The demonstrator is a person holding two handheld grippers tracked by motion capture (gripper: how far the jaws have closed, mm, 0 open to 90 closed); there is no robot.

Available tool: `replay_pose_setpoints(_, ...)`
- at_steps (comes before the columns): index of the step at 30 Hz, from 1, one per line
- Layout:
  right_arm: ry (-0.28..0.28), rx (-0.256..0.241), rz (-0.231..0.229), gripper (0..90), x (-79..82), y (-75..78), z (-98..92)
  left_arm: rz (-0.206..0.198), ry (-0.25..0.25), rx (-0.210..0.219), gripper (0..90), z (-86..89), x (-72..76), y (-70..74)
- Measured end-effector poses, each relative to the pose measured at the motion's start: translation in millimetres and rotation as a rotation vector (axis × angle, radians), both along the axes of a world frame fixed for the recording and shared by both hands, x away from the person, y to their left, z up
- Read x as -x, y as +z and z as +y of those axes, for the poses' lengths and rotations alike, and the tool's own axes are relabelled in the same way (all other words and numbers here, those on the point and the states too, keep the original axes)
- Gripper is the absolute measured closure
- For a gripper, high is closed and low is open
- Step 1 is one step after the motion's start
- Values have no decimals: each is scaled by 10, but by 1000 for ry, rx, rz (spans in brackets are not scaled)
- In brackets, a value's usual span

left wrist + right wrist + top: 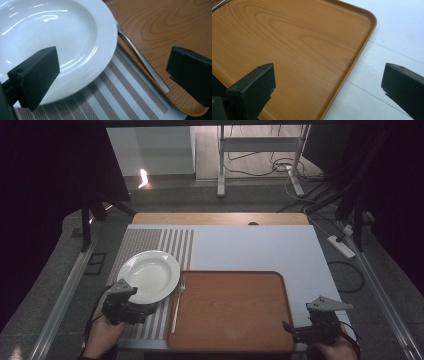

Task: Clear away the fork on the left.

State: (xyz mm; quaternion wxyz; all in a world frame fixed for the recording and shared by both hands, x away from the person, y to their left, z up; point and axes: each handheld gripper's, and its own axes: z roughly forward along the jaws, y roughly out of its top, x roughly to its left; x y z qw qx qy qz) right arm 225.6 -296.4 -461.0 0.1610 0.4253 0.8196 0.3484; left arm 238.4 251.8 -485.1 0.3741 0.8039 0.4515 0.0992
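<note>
We see the white-topped bench (260, 247) carrying a rectangular wood-grain brown tray (232, 310) at its near edge. A round white ceramic plate (148, 276) sits on a striped grey-and-white mat (170, 242), just left of the tray. A slim metal fork (178, 302) lies on the tray's left rim. The left gripper (112, 82) and right gripper (328, 87) have fingers apart, holding nothing.

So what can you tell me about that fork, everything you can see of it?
The fork is slim, of shiny silver metal, with a long plain handle bearing tiny stamped marks. It lies flat along the left rim of the wooden tray, tines pointing away from the person, handle toward them. Its tine end sits close beside the white plate; whether they touch is unclear. Nothing grips it: the left gripper hovers nearby with jaws apart.
</note>
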Motion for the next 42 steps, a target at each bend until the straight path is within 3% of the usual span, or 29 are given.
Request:
replay_pose_setpoints(22, -9, -5, -3, 0, -1, 1, -8, 8, 83, 6, 0, 305, 245, -32)
replay_pose_setpoints(32, -15, -2, 0, 0, -3, 0, -6, 8, 73, -24, 0, 340, 325, -22)
replay_pose_setpoints(42, -17, 10, 0, 0, 5, -3, 3, 26, 71, -4, 0, 364, 316, -31)
